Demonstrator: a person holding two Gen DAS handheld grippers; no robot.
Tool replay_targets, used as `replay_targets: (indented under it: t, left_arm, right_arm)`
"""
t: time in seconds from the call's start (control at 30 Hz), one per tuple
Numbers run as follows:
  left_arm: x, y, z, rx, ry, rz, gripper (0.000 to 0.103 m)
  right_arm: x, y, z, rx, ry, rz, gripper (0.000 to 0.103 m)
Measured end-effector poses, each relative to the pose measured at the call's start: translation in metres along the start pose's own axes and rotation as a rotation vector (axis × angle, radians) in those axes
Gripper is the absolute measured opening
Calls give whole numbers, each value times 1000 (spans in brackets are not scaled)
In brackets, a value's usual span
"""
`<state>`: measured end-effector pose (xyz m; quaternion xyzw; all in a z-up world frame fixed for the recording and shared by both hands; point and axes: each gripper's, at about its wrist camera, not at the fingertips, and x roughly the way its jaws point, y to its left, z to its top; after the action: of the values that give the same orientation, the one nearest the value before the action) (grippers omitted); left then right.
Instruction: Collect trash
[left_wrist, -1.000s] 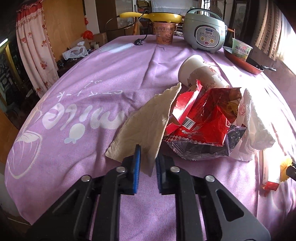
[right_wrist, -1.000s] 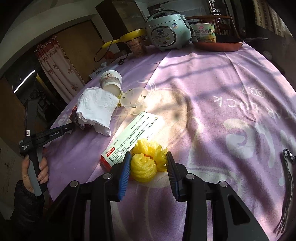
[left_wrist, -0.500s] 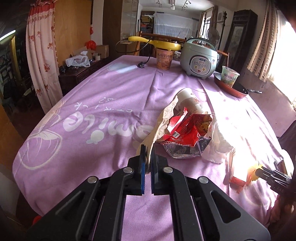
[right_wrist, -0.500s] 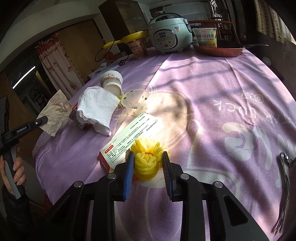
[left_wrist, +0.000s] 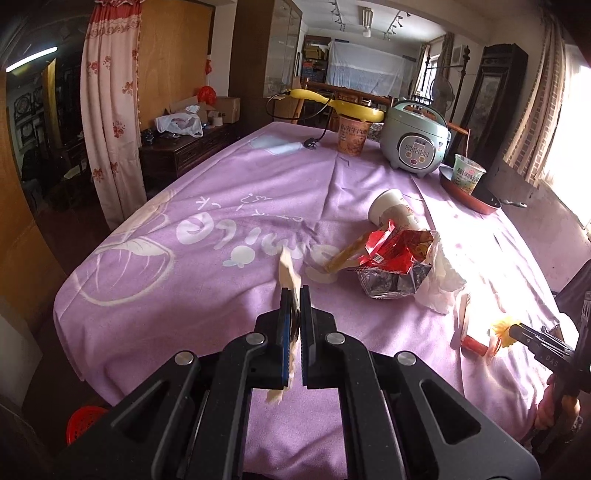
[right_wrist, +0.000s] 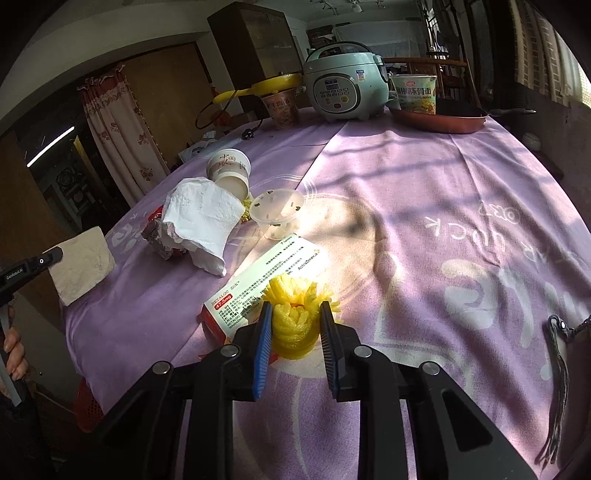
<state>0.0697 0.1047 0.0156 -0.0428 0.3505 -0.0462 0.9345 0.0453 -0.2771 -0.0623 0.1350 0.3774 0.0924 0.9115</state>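
Observation:
My left gripper (left_wrist: 294, 291) is shut on a beige paper napkin (left_wrist: 289, 274), held edge-on above the purple tablecloth (left_wrist: 207, 280). The right wrist view shows the same napkin (right_wrist: 83, 267) hanging off the table's left edge. My right gripper (right_wrist: 295, 306) has its jaws closing on a yellow foam net (right_wrist: 293, 326), and both blue pads squeeze it. The net rests against a red and white medicine box (right_wrist: 266, 273). A trash pile lies mid-table: a red snack bag (left_wrist: 395, 251), a white tissue (right_wrist: 203, 218), a tipped paper cup (right_wrist: 229, 170) and a clear plastic lid (right_wrist: 277, 210).
At the far end stand a rice cooker (left_wrist: 415, 147), a brown noodle cup (left_wrist: 352, 138) and a red pan (left_wrist: 469, 199) holding another cup. A black tassel (right_wrist: 557, 373) lies at the right. A red basket (left_wrist: 83, 424) sits on the floor by the near-left corner.
The left gripper has risen and drawn back from the pile with the napkin, which now hangs clear of the cloth. The right jaws have narrowed onto the yellow foam net.

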Motion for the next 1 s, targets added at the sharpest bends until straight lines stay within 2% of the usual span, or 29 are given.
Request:
replay_targets:
  t: [0.1,0.23,0.3,0.37,0.4,0.43,0.5,0.53,0.63,0.73,0.87,0.9,1.0]
  left_arm:
    - [-10,8,-1,-13,-15,1,5]
    - [-23,16,-3,-20,-37,13,5]
    - [-22,18,-5,-15,-22,1,6]
    - [-18,16,-11,0,-2,-9,14]
    - [-14,14,-14,7,7,3,33]
    - [-11,14,-18,12,10,23,57]
    - [-6,11,-25,35,6,64,79]
    - [-2,10,-28,49,9,77,82]
    - [19,2,-38,105,44,122,86]
    - [46,-4,-46,161,71,212,86]
    - [74,0,-54,181,113,241,86]
    - [77,2,-55,178,119,245,84]
    - [78,12,-56,146,126,224,50]
  right_arm:
    - [-9,-1,1,29,-21,18,25]
    - [-24,12,8,-12,-63,24,25]
    - [-26,16,10,-22,-72,28,25]
    - [-26,18,10,-15,-68,38,26]
    - [-25,19,9,-10,-61,46,26]
    - [-24,20,8,-7,-54,53,26]
    - [-23,23,5,-11,-47,55,26]
    - [-22,25,4,-15,-45,53,26]
    - [-22,26,4,-14,-40,59,26]
    - [-22,28,3,-19,-38,61,26]
    - [-21,26,3,-18,-31,58,26]
    - [-21,25,4,-14,-30,57,26]
    - [-19,22,5,-2,-29,56,26]
